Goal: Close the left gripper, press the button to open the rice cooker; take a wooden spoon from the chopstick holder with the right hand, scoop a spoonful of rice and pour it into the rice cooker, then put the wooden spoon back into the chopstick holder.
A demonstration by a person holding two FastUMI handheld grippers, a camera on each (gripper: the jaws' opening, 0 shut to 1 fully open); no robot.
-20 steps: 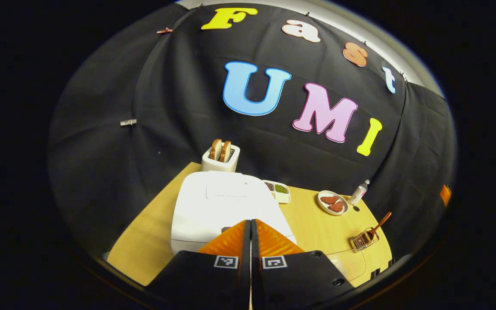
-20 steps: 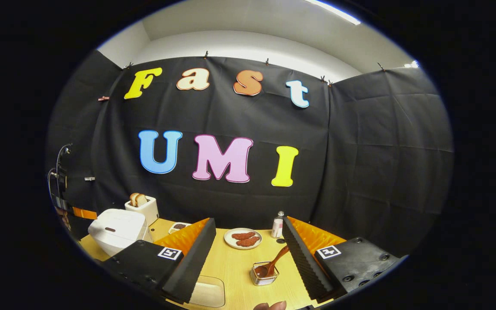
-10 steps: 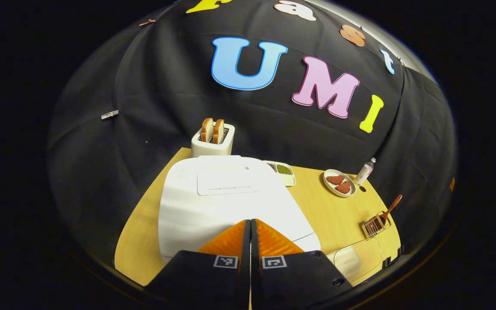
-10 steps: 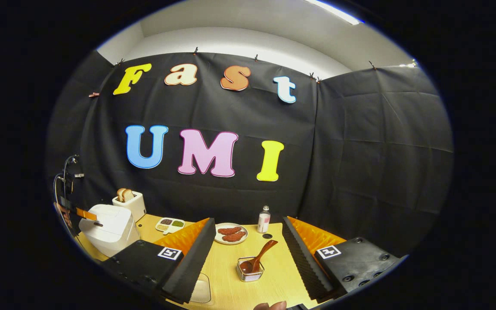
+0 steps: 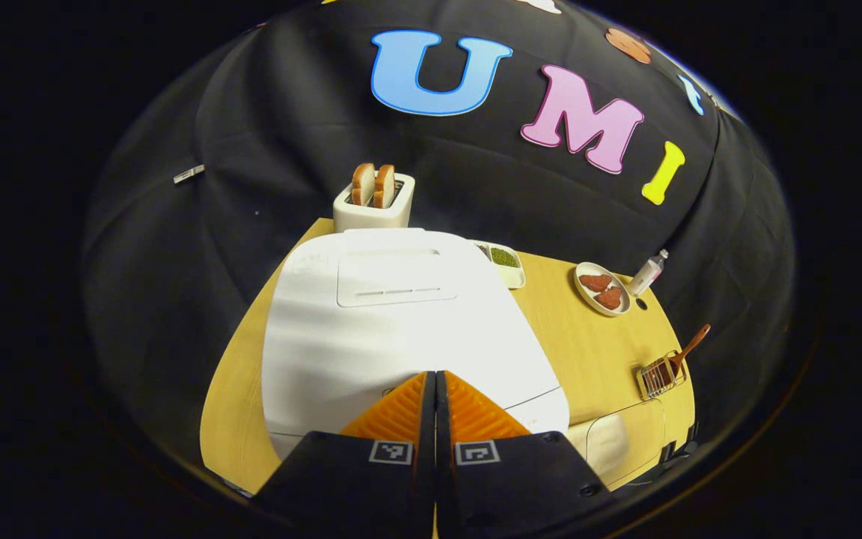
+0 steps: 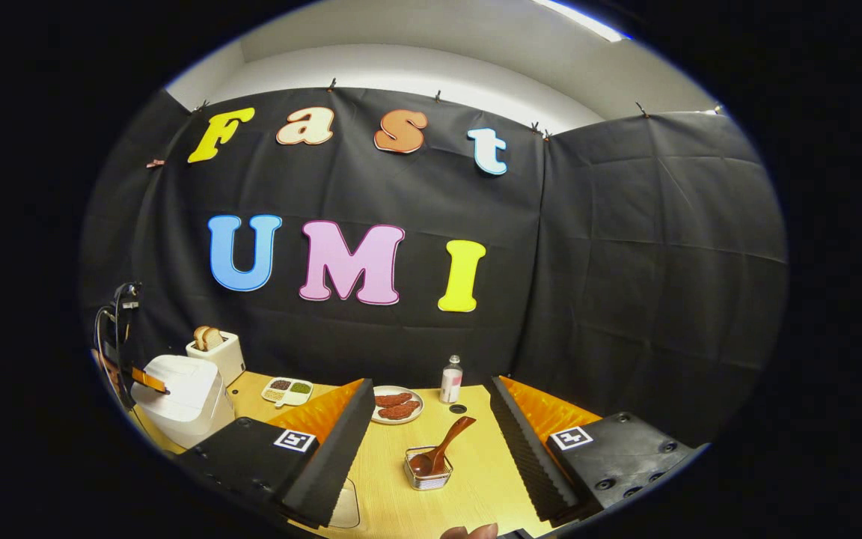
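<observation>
White rice cooker lid down, toaster behind | left gripper pinched closed over its front | right gripper gaping, empty, framing wooden spoon in chopstick holder

Rice cooker on tabletop at left end, lid down. Toaster directly behind it, at back edge, two bread slices standing in slots. Divided dish just right of cooker, toward back. Plate further right, near back edge; bottle beside plate on its right. Chopstick holder nearer front edge, before plate and bottle, well apart from cooker. Wooden spoon in holder, handle leaning up toward back right.
</observation>
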